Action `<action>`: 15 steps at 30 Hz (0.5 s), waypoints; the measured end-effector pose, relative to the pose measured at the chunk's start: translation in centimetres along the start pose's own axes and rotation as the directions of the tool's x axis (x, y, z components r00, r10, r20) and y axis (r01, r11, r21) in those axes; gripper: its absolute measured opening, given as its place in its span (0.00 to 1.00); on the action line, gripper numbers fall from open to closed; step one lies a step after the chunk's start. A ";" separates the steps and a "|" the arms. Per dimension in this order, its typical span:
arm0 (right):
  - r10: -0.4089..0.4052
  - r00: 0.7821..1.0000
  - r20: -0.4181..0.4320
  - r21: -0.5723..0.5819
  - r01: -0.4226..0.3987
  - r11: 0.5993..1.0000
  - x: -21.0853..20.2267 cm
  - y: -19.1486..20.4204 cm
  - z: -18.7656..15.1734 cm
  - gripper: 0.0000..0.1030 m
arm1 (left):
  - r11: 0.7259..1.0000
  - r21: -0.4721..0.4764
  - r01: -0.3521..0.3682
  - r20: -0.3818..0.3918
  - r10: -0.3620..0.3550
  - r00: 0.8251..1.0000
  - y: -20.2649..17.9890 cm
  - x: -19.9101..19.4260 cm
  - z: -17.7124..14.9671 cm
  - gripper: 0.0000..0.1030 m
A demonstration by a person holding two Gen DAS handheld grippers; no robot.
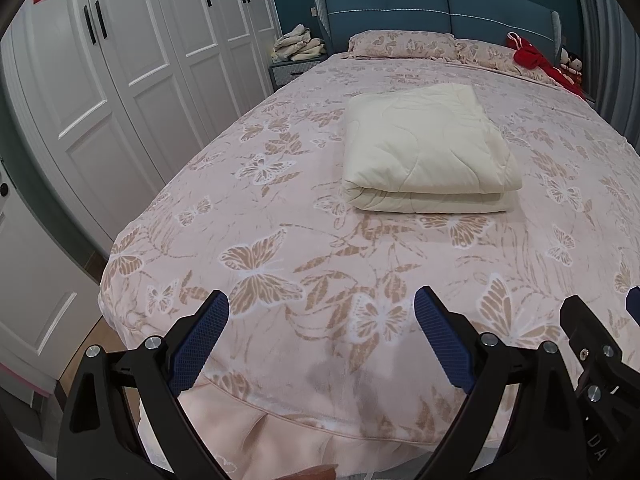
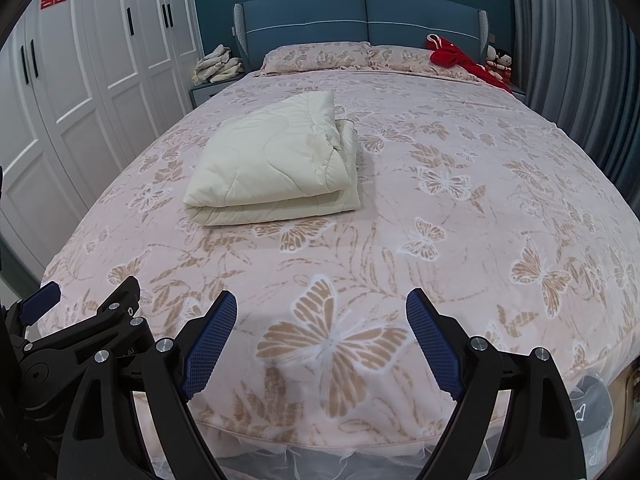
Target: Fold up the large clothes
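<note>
Cream quilted padded comforter point(image 1: 428, 148) already folded into a thick squarish bundle, lying mid-bed on the pink butterfly-patterned bedspread point(image 1: 280, 264), well apart from both tools. Near edge a rounded fold, two layers stacked; right side showing loose layered edges in the right wrist view point(image 2: 344, 160), perhaps not quite squared, though hard to judge through the fisheye. Left gripper point(image 1: 320, 340) at the near foot of the bed, blue-padded fingers point(image 1: 198, 344) spread wide, nothing between them. Right gripper point(image 2: 320, 344) just beside it, equally spread and empty. Folding apparently finished, or at most one tidying pass left. Far off: patterned pillows point(image 2: 316, 56), a crumpled red garment point(image 2: 456, 58) by the blue padded headboard point(image 1: 440, 8), untouched.
</note>
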State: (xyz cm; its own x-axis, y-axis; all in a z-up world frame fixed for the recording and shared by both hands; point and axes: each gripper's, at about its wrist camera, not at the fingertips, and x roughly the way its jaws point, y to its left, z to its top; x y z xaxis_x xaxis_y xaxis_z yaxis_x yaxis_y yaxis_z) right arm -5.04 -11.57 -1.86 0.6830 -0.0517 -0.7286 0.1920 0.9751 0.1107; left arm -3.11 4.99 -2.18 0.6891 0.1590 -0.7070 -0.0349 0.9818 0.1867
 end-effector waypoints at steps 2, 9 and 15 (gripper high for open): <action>0.001 1.000 -0.001 0.002 -0.001 1.000 0.0 0.0 0.0 0.83 | 1.000 -0.003 0.002 -0.002 -0.002 1.000 0.1 0.1 0.1 0.89; 0.001 1.000 -0.001 0.002 -0.001 1.000 0.0 -0.1 0.0 0.83 | 1.000 -0.004 -0.001 0.012 0.001 1.000 0.0 0.0 0.1 0.89; 0.001 1.000 0.000 0.002 -0.001 1.000 0.1 -0.2 0.0 0.83 | 1.000 -0.001 -0.010 0.026 0.010 1.000 -0.1 -0.1 0.0 0.88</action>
State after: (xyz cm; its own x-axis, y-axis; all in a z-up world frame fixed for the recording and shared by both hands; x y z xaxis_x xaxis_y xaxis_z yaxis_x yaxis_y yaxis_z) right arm -5.01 -11.75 -1.89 0.6833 -0.0512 -0.7283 0.1928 0.9748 0.1124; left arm -3.22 4.86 -2.11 0.7071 0.1659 -0.6874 -0.0426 0.9803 0.1927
